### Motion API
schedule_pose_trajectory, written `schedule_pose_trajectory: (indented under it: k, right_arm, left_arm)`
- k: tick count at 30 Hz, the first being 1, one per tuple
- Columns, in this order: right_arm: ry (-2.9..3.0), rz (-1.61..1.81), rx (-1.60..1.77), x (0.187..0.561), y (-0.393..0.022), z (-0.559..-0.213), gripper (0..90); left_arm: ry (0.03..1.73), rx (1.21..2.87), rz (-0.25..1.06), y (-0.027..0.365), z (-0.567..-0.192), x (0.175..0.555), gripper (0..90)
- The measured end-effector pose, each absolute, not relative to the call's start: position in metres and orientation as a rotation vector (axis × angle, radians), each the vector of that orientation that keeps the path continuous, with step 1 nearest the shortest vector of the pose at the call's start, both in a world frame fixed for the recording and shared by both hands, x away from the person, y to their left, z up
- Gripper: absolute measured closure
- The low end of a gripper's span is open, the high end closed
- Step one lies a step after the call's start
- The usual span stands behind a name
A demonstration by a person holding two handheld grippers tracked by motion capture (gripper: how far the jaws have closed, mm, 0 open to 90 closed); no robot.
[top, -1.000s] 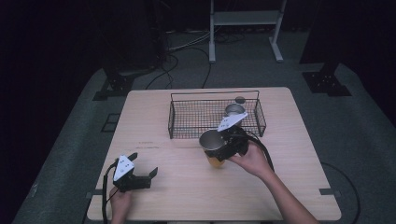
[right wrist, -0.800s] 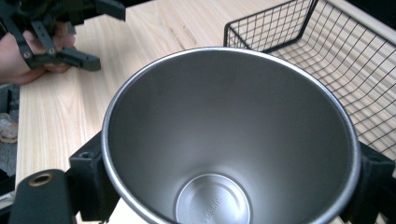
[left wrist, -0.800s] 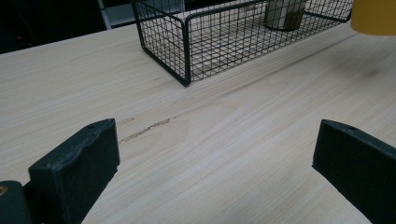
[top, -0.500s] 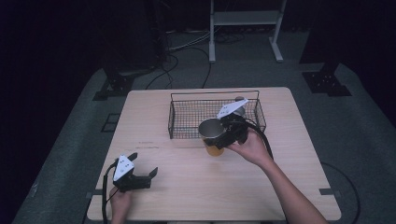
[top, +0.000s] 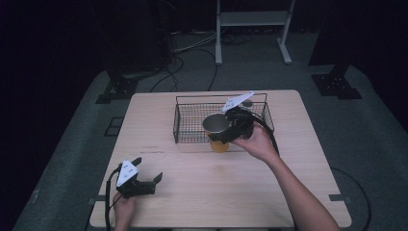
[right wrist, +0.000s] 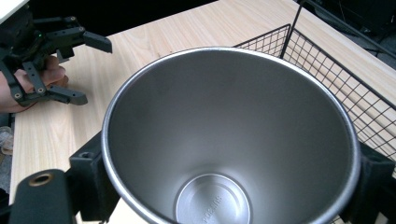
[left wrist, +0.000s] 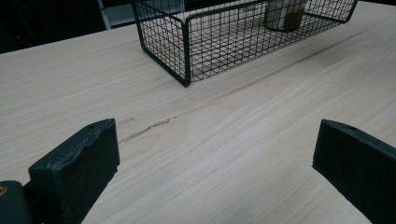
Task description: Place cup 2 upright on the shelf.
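Honestly, the risk sits on the right side, but going left to right: left gripper [top: 144, 182] rests low at the near-left corner of the tabletop [top: 159, 110], jaws wide, nothing between them. In the left gripper view it looks across bare wood at the basket [left wrist: 187, 56]. It is well apart from the action, so no clash likely unless it swings in.

Mid-table, the wire basket sits toward the far edge. Another cup [left wrist: 284, 14] already stands in its far end.

Right gripper [top: 226, 132] holds the steel cup [top: 215, 124] by its sides, lifted off the tabletop and just at the basket's near wall. The right gripper view shows both jaws pressed on the cup's flanks, mouth up, empty inside.

What could go wrong, as I read it:
- Cup base looks low against the near wall; too little height and it clips the top wire, shoving the light basket back.
- Smooth tapered steel in a side pinch: any knock could let it slide down or twist out.
- Set down too far along, it hits the cup already inside.
- A release on the wire floor while tilted could tip it over.
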State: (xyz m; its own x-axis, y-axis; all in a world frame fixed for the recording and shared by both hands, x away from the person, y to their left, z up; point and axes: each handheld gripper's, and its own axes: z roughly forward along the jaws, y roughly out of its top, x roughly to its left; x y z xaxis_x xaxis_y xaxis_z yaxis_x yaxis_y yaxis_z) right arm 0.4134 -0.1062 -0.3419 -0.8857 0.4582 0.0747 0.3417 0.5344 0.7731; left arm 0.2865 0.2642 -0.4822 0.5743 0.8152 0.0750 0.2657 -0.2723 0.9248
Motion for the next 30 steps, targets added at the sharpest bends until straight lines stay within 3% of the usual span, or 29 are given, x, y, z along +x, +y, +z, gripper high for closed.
schedule_pose_trajectory:
  k: [30]
  right_arm:
    - [2.588,1.28,0.741,0.458,-0.102,-0.317,12.7]
  left_arm:
    - [0.887,1.81,0.693,0.264,-0.482,0.286,0.0]
